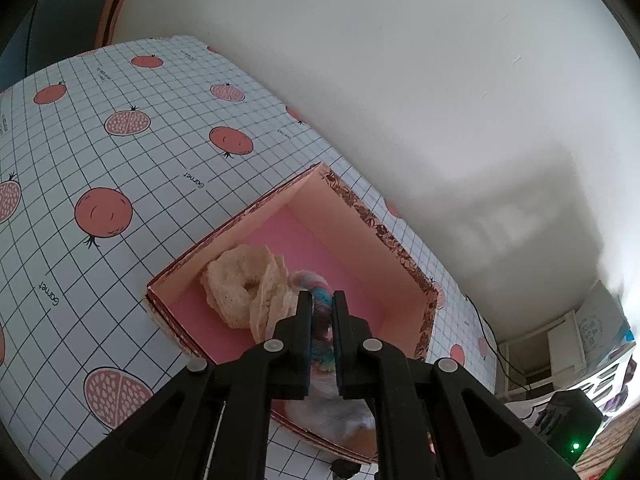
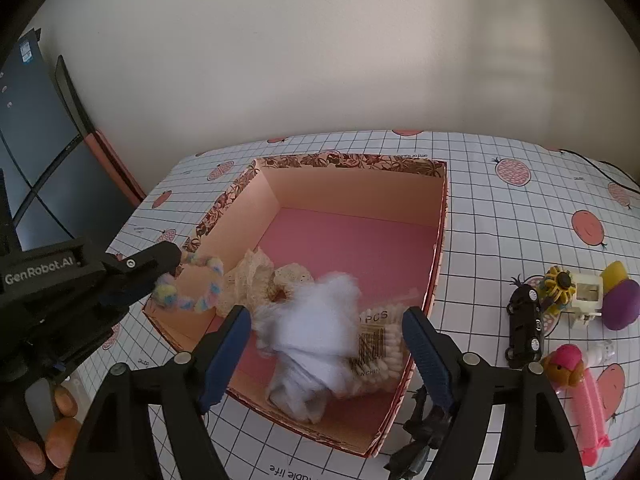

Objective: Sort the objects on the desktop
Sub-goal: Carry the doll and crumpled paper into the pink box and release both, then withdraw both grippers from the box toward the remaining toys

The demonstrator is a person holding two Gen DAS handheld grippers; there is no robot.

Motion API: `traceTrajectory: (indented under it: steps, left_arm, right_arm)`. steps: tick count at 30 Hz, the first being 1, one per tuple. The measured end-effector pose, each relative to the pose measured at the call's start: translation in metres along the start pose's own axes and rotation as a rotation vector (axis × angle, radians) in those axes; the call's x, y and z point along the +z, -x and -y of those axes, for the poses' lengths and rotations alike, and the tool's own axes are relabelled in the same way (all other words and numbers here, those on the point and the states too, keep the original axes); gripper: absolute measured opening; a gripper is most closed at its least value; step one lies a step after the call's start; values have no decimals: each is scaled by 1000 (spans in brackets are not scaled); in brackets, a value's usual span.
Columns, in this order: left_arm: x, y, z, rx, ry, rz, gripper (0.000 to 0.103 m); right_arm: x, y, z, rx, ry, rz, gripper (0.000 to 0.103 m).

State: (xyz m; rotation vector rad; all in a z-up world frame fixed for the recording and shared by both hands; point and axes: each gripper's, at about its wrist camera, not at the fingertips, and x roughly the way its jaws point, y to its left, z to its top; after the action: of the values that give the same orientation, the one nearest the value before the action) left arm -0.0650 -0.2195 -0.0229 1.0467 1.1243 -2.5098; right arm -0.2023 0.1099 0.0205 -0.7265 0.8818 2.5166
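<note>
A pink cardboard box [image 2: 360, 192] with a floral rim stands on the checked tablecloth. Inside lie a cream lace scrunchie [image 2: 260, 276], a white fluffy cloth [image 2: 316, 332] and a bag of cotton swabs [image 2: 376, 344]. My left gripper [image 1: 322, 300] is shut on a pastel rainbow fuzzy hair tie [image 2: 200, 284] and holds it over the box's left rim. The scrunchie [image 1: 244, 284] lies just beside it in the left wrist view. My right gripper [image 2: 326, 320] is open and empty above the white cloth at the box's near side.
To the right of the box lie a black toy car [image 2: 526, 324], a yellow and white toy [image 2: 572, 292], a purple ball [image 2: 620, 304] and a pink doll clip [image 2: 580, 384]. A dark toy [image 2: 420, 440] lies at the box's near corner. A monitor [image 2: 36, 160] stands at left.
</note>
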Motion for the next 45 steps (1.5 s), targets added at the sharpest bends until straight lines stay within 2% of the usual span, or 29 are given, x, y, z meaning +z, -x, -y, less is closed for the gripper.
traceTrajectory:
  steps: [3, 5, 9, 11, 22, 24, 25, 26, 28, 30, 33, 37, 38, 39, 45]
  left_arm:
    - [-1, -1, 1, 6, 0, -5, 21]
    - [-1, -1, 0, 14, 1, -5, 34]
    - [0, -1, -1, 24, 12, -2, 43]
    - [0, -1, -2, 30, 19, -1, 54]
    - [1, 0, -4, 51, 30, 9, 54]
    - [1, 1, -4, 61, 35, 19, 62]
    - [1, 1, -5, 65, 36, 24, 73]
    - [2, 1, -5, 67, 35, 26, 76]
    - [2, 1, -5, 76, 34, 29, 77]
    - [1, 2, -5, 89, 34, 35, 82]
    - [1, 2, -4, 110, 33, 46, 85]
    - [-1, 3, -3, 151, 48, 65, 92]
    - [-1, 3, -3, 154, 52, 66, 92]
    - [-2, 3, -2, 154, 54, 66, 92]
    - [-5, 0, 11, 172, 5, 57, 92]
  right_arm:
    - [0, 0, -1, -5, 9, -2, 82]
    - [0, 0, -1, -3, 8, -2, 82]
    - [0, -1, 0, 3, 5, -4, 82]
    - [0, 0, 0, 4, 7, -5, 82]
    - [1, 5, 4, 3, -2, 6, 82]
    - [2, 6, 5, 3, -3, 7, 82]
    - [2, 7, 6, 2, -5, 8, 82]
    - [2, 7, 7, 0, -9, 7, 82]
    - [2, 9, 8, 1, -12, 8, 82]
    - [3, 11, 10, 3, -19, 12, 82]
    - [5, 16, 14, -1, -30, 25, 92]
    - [6, 20, 21, 2, -51, 26, 96]
    - [7, 20, 24, -4, -58, 23, 102]
    - [7, 21, 27, -18, -64, 21, 103]
    - [11, 29, 44, -94, -85, 23, 103]
